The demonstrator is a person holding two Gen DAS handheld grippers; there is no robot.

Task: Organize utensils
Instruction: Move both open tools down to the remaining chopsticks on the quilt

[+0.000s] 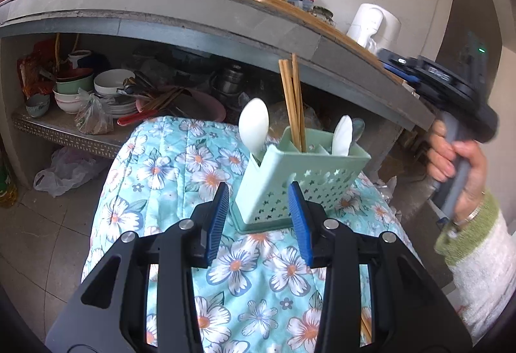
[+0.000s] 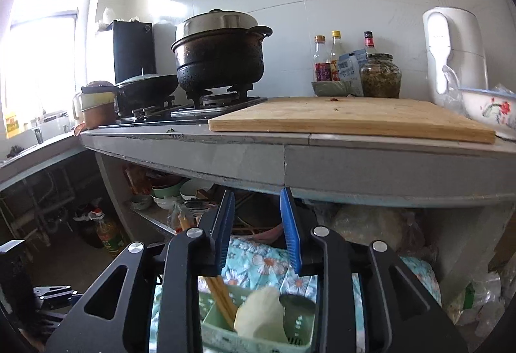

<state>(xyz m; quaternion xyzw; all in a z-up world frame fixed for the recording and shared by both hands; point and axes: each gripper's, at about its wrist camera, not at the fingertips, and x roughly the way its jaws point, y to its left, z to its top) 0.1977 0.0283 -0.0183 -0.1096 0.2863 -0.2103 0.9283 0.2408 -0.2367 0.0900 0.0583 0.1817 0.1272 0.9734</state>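
A mint-green utensil holder (image 1: 300, 182) stands on a floral cloth (image 1: 200, 179). It holds wooden chopsticks (image 1: 292, 101), a white spoon (image 1: 254, 124) at the left and another white spoon (image 1: 342, 135) at the right. My left gripper (image 1: 259, 208) is open and empty, just in front of the holder. My right gripper (image 2: 258, 224) is open and empty, raised above the holder (image 2: 258, 330); in its view I see the chopsticks (image 2: 221, 296), a white spoon (image 2: 259, 314) and a dark spoon (image 2: 295, 304) below it.
A grey kitchen counter (image 2: 354, 159) carries a cutting board (image 2: 348, 117), a black pot (image 2: 222, 53), bottles (image 2: 325, 59) and a white kettle (image 2: 451, 56). A shelf under it holds bowls and plates (image 1: 96, 88). A plastic bag (image 1: 61, 169) lies on the floor.
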